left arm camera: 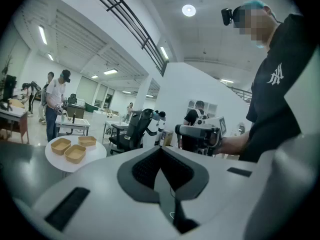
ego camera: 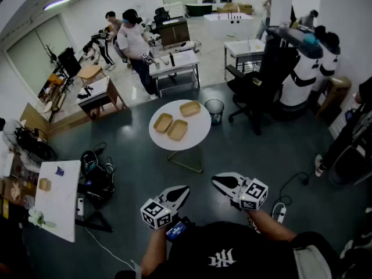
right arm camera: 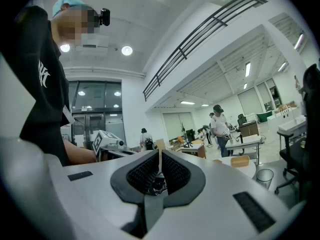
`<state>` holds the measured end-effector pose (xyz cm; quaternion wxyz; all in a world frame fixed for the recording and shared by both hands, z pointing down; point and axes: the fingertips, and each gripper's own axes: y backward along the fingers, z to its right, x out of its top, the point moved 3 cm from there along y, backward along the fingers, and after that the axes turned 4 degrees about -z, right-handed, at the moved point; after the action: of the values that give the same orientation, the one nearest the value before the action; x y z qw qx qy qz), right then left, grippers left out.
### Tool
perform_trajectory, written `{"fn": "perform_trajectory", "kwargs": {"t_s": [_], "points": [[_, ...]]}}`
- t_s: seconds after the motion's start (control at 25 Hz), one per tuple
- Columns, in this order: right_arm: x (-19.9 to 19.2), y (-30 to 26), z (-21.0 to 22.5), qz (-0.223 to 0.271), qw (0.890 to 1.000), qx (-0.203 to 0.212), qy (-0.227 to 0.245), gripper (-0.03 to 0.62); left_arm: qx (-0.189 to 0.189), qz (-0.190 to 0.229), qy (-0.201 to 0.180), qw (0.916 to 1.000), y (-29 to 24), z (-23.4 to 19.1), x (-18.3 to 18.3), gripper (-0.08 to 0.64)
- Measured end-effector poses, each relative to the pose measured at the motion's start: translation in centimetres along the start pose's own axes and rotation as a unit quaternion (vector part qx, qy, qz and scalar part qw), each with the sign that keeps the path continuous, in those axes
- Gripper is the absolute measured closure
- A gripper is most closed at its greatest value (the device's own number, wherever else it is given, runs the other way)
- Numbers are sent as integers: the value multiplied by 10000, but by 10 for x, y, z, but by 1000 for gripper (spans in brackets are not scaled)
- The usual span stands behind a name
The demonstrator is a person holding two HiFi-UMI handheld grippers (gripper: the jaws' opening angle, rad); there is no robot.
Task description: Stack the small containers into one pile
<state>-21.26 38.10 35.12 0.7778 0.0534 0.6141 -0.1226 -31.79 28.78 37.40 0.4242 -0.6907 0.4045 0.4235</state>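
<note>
Three tan small containers [ego camera: 163, 122] [ego camera: 178, 130] [ego camera: 190, 108] lie apart, unstacked, on a round white table [ego camera: 195, 133] a few steps ahead of me. In the left gripper view they show at far left [left arm camera: 60, 145] [left arm camera: 75, 153] [left arm camera: 87, 141]. In the right gripper view one container [right arm camera: 240, 160] peeks out at the right. My left gripper [ego camera: 185, 189] [left arm camera: 161, 151] and right gripper [ego camera: 216, 180] [right arm camera: 159, 154] are held close to my body, well short of the table. Both are shut with nothing between their jaws.
A black office chair [ego camera: 256, 86] and a wire bin [ego camera: 214, 110] stand right of the round table. A white rectangular table [ego camera: 58, 196] and bags [ego camera: 96, 176] sit on the left. A cable and power strip [ego camera: 280, 211] lie on the dark floor. People work at desks behind.
</note>
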Motion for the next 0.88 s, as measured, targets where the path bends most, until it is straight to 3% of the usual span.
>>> {"fn": "perform_trajectory", "kwargs": {"t_s": [0.12, 0.28, 0.88], "points": [[2, 10, 2, -34, 9995, 212, 231, 549, 13, 75, 58, 10000, -7, 10, 0, 558], [-6, 16, 5, -113, 9994, 319, 97, 549, 115, 166, 210, 9996, -12, 13, -2, 558], [-5, 30, 18, 133, 9987, 440, -198, 548, 515, 22, 181, 9985, -8, 28, -7, 558]]}}
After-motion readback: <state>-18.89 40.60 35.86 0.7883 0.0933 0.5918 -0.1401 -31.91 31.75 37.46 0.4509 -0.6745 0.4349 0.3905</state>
